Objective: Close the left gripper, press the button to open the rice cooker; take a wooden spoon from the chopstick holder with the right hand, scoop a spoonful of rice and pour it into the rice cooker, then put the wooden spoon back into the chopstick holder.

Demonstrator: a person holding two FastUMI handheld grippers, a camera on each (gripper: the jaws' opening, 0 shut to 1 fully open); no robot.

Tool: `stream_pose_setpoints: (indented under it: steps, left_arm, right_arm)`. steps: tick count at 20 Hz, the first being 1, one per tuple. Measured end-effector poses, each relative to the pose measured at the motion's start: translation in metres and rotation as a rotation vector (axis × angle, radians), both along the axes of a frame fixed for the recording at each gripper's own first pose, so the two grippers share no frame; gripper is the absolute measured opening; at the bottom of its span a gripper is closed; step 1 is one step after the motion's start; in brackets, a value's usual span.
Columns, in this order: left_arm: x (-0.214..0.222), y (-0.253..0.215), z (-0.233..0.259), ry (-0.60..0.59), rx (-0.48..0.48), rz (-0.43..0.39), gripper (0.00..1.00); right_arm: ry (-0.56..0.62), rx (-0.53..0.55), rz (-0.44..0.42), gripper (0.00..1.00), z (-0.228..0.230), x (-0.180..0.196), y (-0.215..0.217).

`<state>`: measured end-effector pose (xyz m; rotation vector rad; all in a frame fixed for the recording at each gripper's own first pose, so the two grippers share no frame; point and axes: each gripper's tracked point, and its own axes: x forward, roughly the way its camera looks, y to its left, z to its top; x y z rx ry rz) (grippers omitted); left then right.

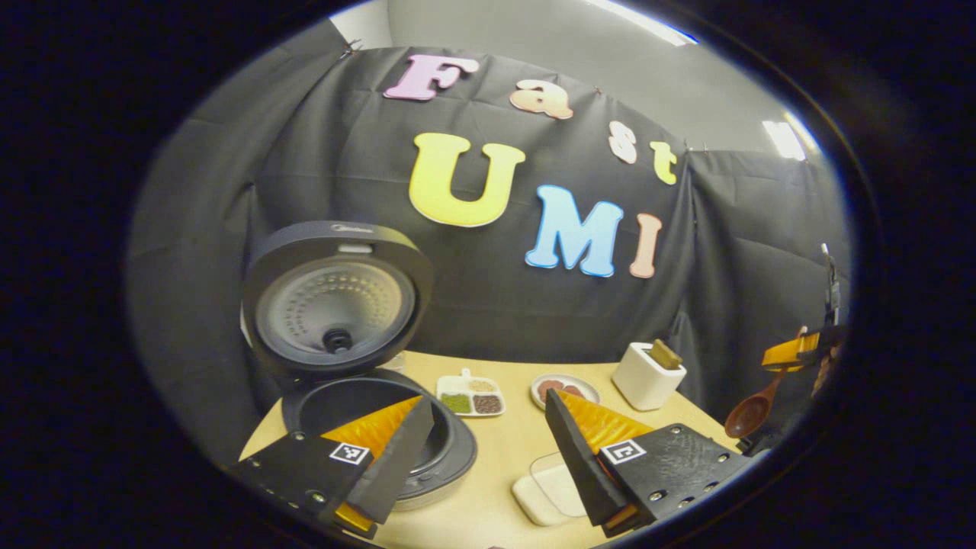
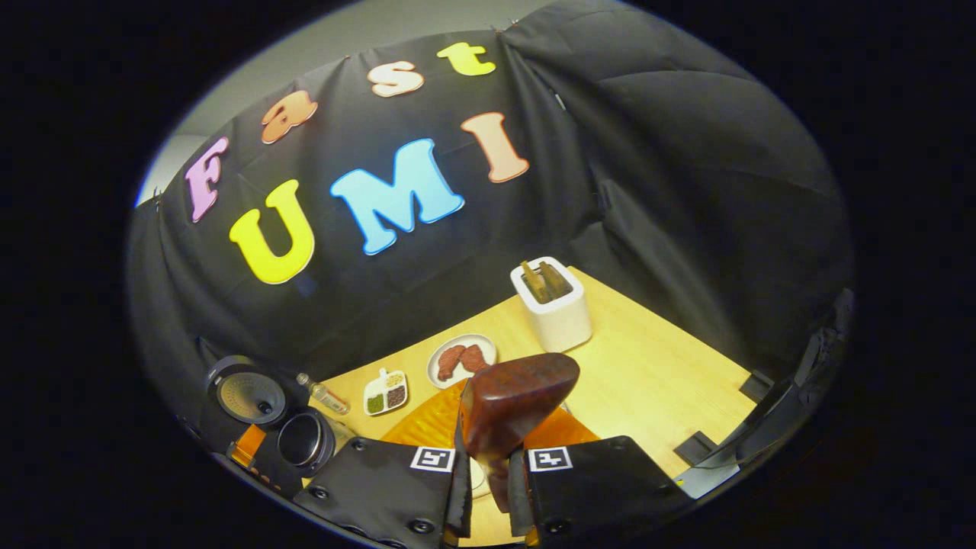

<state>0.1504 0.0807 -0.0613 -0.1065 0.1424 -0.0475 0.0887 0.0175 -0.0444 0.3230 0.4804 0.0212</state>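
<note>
The cooker (image 1: 358,358) stands open at the table's (image 1: 518,457) far left corner, lid upright, its dark pot bare to view. The left gripper (image 1: 488,450) hovers just right of the cooker with its fingers spread wide apart and nothing between them. Well right of the cooker, the right gripper (image 2: 488,473) is clamped on the handle of the spoon (image 2: 515,412), both fingers pressed against the wood and the bowl standing above the fingertips; in the left gripper view the same spoon (image 1: 751,412) hangs bowl-down at the far right edge. The holder (image 2: 553,305), a white box with more wooden handles in it, sits well right of the cooker near the booth wall. Between cooker and holder lie a divided grain dish (image 1: 473,395) and a plate (image 1: 564,389) of reddish pieces; a pale tray (image 1: 545,488) lies nearer, right of the cooker.

The spoon looks stiff, light and smooth-lacquered, so it could twist in a narrow pinch. A firm hold on the handle, clear of the bowl, should keep it level when loaded. Whether the bowl carries rice cannot be told.
</note>
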Motion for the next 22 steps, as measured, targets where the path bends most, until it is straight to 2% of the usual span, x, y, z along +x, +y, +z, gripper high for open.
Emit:
stream_pose_setpoints:
  steps: [6,10,16,19,20,21,22]
  left_arm:
    - [-0.057,0.07,-0.025,0.037,-0.006,0.173,0.94]
    - [-0.084,0.095,-0.036,0.057,-0.008,0.258,0.92]
    - [-0.1,0.109,-0.058,0.101,-0.01,0.322,0.94]
    - [-0.104,0.109,-0.068,0.118,-0.005,0.336,0.92]
    - [-0.104,0.11,-0.074,0.128,-0.004,0.343,0.92]
    - [-0.106,0.11,-0.077,0.134,-0.006,0.349,0.94]
    - [-0.112,0.108,-0.081,0.141,-0.012,0.354,0.92]
  right_arm:
    - [0.024,-0.009,0.202,0.21,-0.024,0.039,0.084]
    - [0.051,-0.053,0.293,0.21,-0.054,0.06,0.123]
    - [0.094,-0.163,0.34,0.21,-0.119,0.085,0.144]
    - [0.148,-0.204,0.348,0.21,-0.156,0.086,0.146]
    - [0.168,-0.213,0.356,0.18,-0.168,0.083,0.147]
    - [0.185,-0.22,0.358,0.21,-0.177,0.081,0.145]
    - [0.197,-0.225,0.357,0.18,-0.186,0.078,0.144]
